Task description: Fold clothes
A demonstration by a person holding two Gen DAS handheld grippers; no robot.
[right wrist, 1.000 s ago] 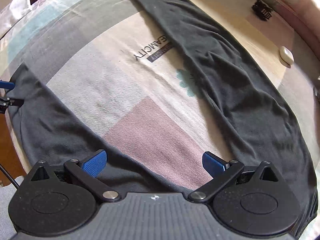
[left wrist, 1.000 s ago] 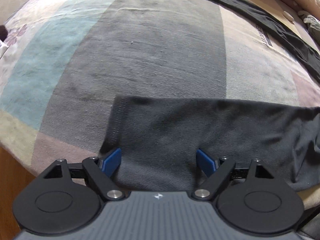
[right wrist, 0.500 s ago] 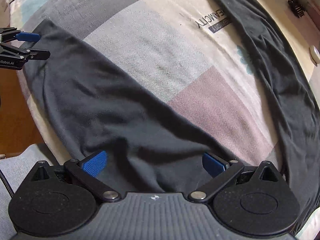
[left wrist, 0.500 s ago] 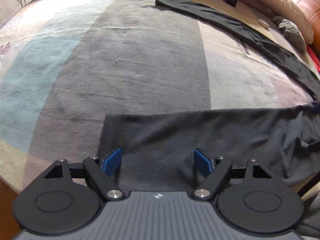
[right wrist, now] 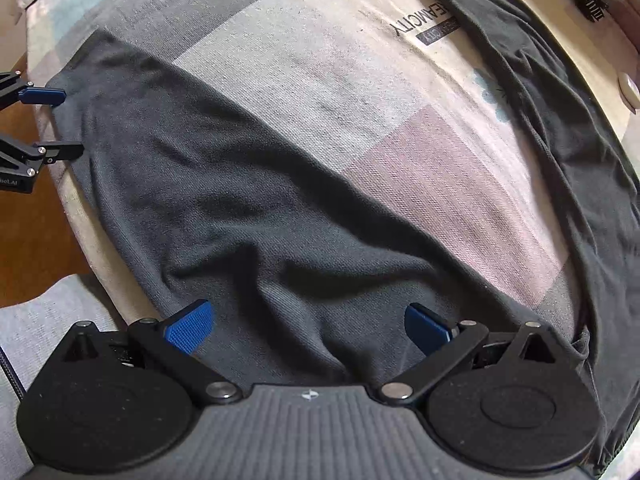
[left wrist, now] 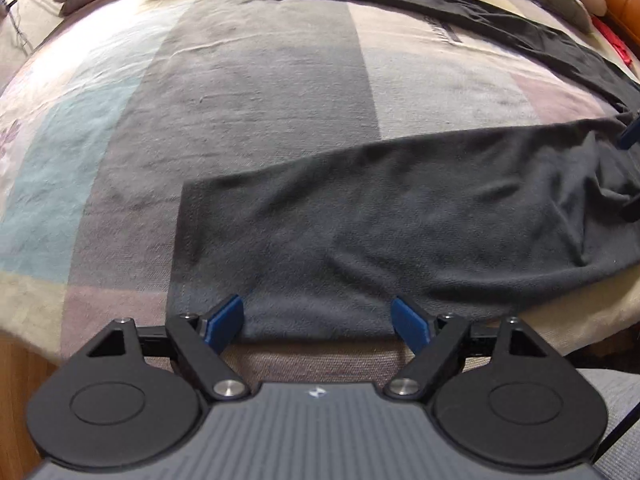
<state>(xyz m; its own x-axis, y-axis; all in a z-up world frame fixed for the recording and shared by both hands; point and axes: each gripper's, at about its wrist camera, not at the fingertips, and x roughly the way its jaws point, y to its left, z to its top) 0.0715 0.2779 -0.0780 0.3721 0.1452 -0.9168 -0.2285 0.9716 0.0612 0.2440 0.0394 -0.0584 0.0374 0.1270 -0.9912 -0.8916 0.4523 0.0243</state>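
Trousers (left wrist: 400,216) now lie flatter w/ the near leg's cuff sitting btwn the left gripper (left wrist: 318,320) tips, jaws apart, nothing clamped. Right gripper (right wrist: 308,326) has slid from bare bedsheet (right wrist: 320,72) onto the crotch bunch, also apart; both look set to pinch for the fold.

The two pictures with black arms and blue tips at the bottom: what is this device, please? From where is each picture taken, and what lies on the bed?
There is no robot here. A person holds one hand-held gripper in each hand, and each gripper carries a wide-angle camera that looks forward along its two blue-tipped fingers.

In the left camera's picture you see the left gripper above the hem end of one leg of the dark grey trousers. In the right camera's picture the right gripper hangs over the bunched upper part of the same trousers; the left gripper appears there too, at the left edge.

The trousers lie spread in a V on a bedspread with colour blocks. Both grippers stand open. Nothing is held.
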